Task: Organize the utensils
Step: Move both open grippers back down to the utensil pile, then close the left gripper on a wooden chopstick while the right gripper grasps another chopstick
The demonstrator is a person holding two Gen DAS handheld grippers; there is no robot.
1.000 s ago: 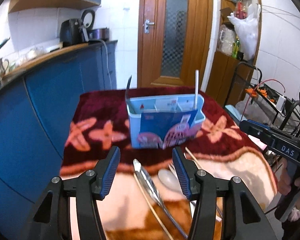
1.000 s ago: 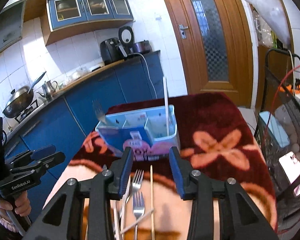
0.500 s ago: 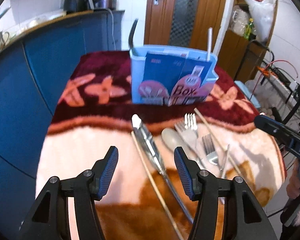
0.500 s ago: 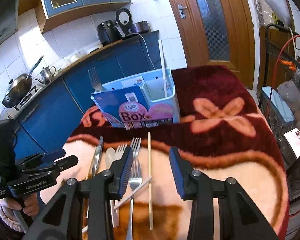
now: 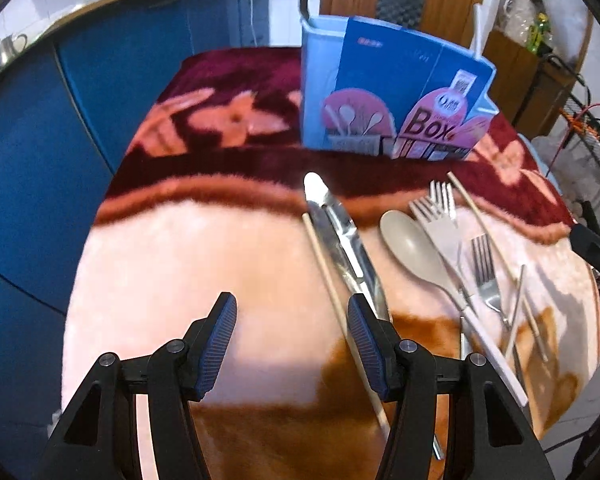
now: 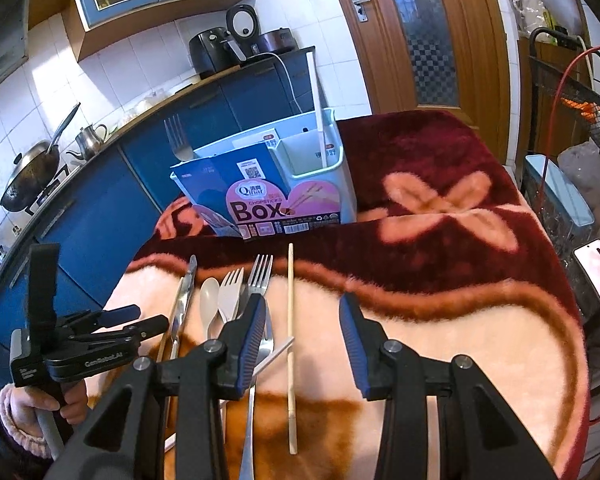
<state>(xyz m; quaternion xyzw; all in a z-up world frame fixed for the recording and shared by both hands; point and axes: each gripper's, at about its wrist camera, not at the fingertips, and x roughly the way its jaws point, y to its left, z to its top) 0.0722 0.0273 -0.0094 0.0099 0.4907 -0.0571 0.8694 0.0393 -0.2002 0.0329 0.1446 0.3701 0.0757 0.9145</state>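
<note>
A light blue utensil holder (image 5: 392, 88) with a "Box" label stands on the blanket-covered table; it also shows in the right wrist view (image 6: 268, 184), holding a fork (image 6: 178, 140) and a white stick (image 6: 318, 108). Loose on the blanket lie a metal knife (image 5: 340, 236), a wooden chopstick (image 5: 340, 312), a beige spoon (image 5: 412, 248), a beige fork (image 5: 440, 224) and a metal fork (image 5: 486, 276). My left gripper (image 5: 292, 336) is open and empty, low over the blanket left of the knife. My right gripper (image 6: 302, 340) is open and empty above a chopstick (image 6: 291, 344).
The blanket (image 6: 440, 280) is dark red with flowers at the back, pink and brown in front. Blue kitchen cabinets (image 5: 28, 140) run close along the left. A wire rack (image 6: 580, 128) stands at the right. A wooden door (image 6: 412, 32) is behind.
Both grippers have tilted down and moved lower and closer to the loose utensils. The holder now sits higher in both views. Both grippers stay open.
</note>
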